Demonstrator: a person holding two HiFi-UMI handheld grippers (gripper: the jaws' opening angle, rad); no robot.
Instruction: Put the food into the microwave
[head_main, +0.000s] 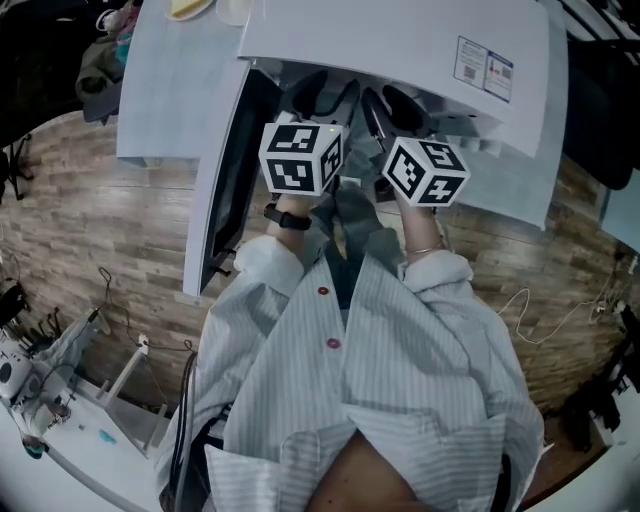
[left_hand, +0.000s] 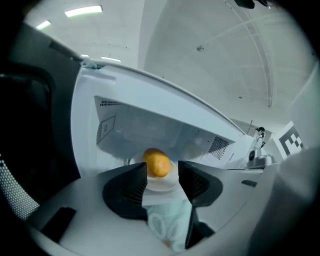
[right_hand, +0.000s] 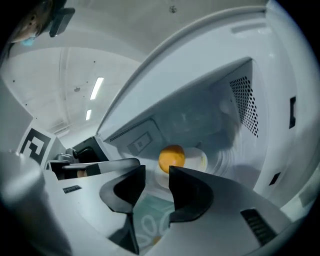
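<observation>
An orange-yellow piece of food (left_hand: 157, 162) (right_hand: 171, 156) lies on a white plate (left_hand: 166, 185) (right_hand: 201, 161) inside the open white microwave (head_main: 400, 40). My left gripper (left_hand: 162, 174) points into the cavity, its black jaws apart, and the plate shows just beyond the gap. From the other side my right gripper (right_hand: 157, 172) faces the same plate, jaws apart, with nothing pressed between them. In the head view both grippers (head_main: 325, 100) (head_main: 395, 108) reach into the microwave's mouth side by side, and the plate is hidden there.
The microwave door (head_main: 225, 180) hangs open at the left of my left hand. A vent grille (right_hand: 245, 105) is in the cavity's right wall. Dishes (head_main: 190, 8) stand on the white counter at the left. A white bench with cables (head_main: 60, 400) is at lower left, over wood flooring.
</observation>
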